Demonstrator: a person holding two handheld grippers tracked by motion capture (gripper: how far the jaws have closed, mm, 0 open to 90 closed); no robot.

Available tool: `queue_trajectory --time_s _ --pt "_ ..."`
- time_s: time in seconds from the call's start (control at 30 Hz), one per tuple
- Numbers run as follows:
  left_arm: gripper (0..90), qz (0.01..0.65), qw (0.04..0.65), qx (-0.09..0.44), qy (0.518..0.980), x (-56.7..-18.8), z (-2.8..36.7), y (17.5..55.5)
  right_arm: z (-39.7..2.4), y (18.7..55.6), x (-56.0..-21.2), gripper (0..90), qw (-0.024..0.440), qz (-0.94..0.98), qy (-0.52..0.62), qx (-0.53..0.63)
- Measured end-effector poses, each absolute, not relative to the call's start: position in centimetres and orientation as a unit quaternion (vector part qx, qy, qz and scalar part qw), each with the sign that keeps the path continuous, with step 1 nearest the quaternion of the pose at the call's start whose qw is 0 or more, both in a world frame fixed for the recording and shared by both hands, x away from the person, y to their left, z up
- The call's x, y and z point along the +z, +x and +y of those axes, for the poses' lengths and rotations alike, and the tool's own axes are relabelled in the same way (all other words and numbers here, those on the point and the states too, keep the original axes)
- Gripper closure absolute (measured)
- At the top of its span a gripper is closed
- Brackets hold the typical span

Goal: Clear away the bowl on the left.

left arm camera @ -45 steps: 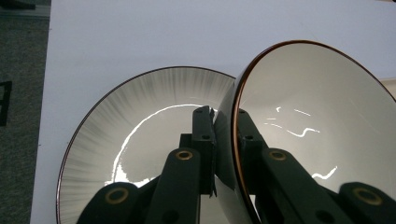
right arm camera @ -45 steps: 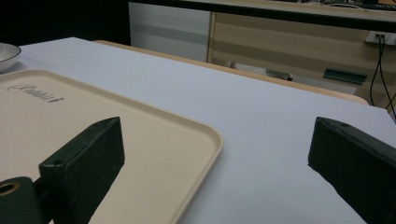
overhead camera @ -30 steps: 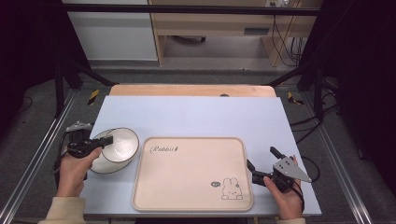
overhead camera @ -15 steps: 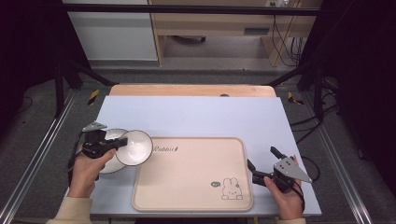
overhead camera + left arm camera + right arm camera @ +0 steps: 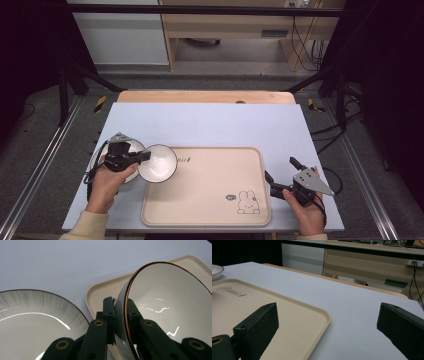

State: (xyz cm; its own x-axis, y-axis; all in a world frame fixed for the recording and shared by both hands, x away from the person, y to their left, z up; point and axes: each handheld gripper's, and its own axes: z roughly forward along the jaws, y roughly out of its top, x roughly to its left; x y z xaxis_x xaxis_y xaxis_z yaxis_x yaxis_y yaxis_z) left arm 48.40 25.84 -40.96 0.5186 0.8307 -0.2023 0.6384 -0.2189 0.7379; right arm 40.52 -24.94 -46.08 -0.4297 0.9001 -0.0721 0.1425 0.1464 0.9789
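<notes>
Pale blue covering spreads over the table [image 5: 210,125], whose wooden far edge shows beyond it, with a wooden desk and trailing cables on the floor behind.

From the left gripper [image 5: 142,157], held in the person's left hand [image 5: 107,182], a white bowl [image 5: 157,163] with a thin dark rim sticks out ahead of the jaws. In the left gripper view the bowl [image 5: 170,310] stands tilted on edge, and the left gripper [image 5: 121,320] pinches its wall, one jaw outside and one inside the rim. The bowl hangs over the near-left corner of the cream tray [image 5: 200,200], which lies ahead of this gripper and to its right. Under and behind the jaws sits a white plate [image 5: 131,147] with fine grey streaks toward its dark rim; in the left gripper view the plate [image 5: 30,322] lies flat on the blue surface, just beside the tray [image 5: 105,288] corner.

A small rabbit drawing [image 5: 247,201] marks the tray's corner nearest the right gripper [image 5: 284,176], and script lettering [image 5: 184,159] marks the corner by the bowl.

Held by the right hand [image 5: 307,210] off the tray's right edge, the right gripper carries a grey three-cornered plate [image 5: 312,181]. Its jaws are spread wide with nothing between them; in the right gripper view the right gripper [image 5: 327,322] looks across the tray [image 5: 287,315] corner, one jaw over the tray and the other over bare blue table [image 5: 352,315].
</notes>
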Motion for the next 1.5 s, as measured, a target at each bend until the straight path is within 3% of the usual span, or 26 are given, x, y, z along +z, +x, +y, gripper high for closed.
queue_trajectory --time_s 1.07,1.5 --pt "81.8 0.450 0.426 0.084 0.781 -41.6 22.1 48.3 -25.0 40.5 -46.1 4.2 0.362 0.665 0.395 0.520" --pt "81.8 0.433 0.428 0.047 0.792 -42.6 19.5 48.4 -25.0 40.5 -46.0 4.3 0.360 0.665 0.396 0.521"
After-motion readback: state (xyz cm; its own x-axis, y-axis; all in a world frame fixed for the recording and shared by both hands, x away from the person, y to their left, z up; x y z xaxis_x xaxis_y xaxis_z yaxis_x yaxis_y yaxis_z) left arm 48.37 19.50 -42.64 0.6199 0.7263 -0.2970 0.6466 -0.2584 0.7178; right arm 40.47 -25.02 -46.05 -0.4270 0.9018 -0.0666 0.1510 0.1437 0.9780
